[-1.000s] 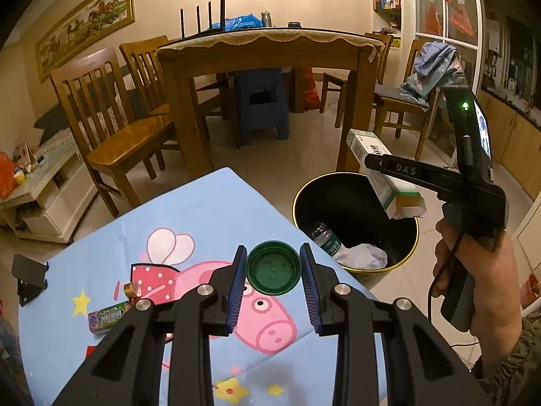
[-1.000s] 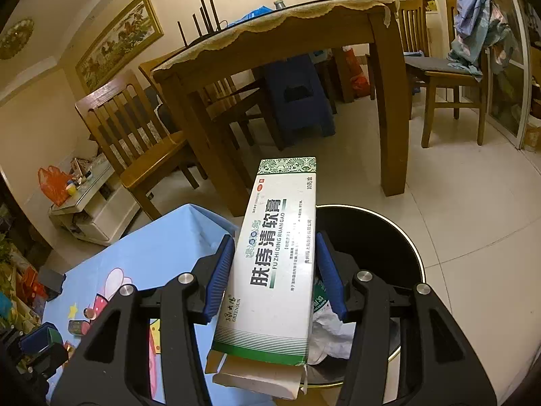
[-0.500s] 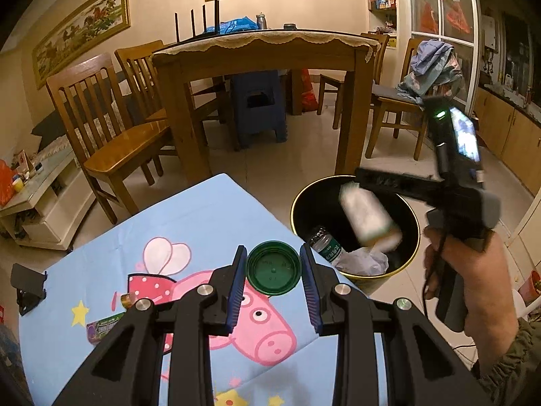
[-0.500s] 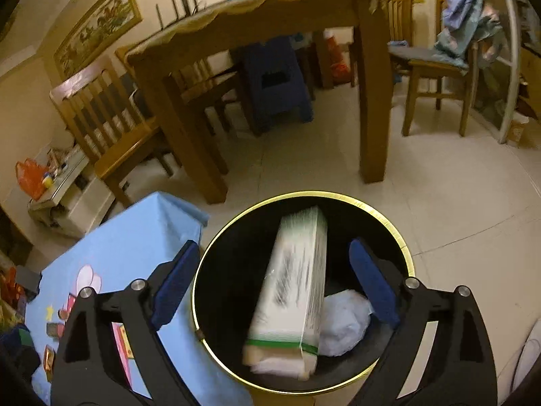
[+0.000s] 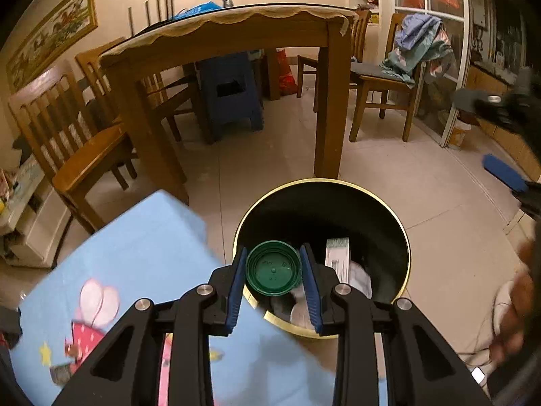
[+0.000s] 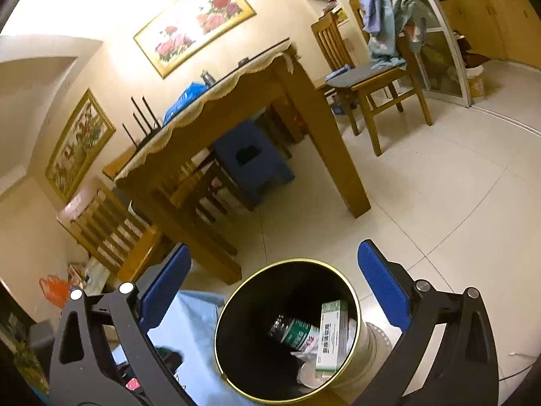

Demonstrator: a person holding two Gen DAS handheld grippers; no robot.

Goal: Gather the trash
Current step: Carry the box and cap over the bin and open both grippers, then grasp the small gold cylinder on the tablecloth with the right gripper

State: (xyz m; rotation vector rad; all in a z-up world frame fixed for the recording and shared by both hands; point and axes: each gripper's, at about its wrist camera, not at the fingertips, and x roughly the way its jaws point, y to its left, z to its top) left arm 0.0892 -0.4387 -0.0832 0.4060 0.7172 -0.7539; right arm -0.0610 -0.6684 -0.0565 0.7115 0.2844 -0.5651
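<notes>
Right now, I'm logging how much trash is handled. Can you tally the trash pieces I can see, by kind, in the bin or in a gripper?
Green lid, held in the left gripper: 1
Bottle in the bin: 1
Box in the bin: 1
White crumpled paper in the bin: 1 wad showing
Right gripper: 0
Total: 4

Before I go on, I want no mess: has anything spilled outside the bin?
Nothing stands out. The box and bottle lie inside the bin; the left gripper holds the green lid over its rim.
</notes>
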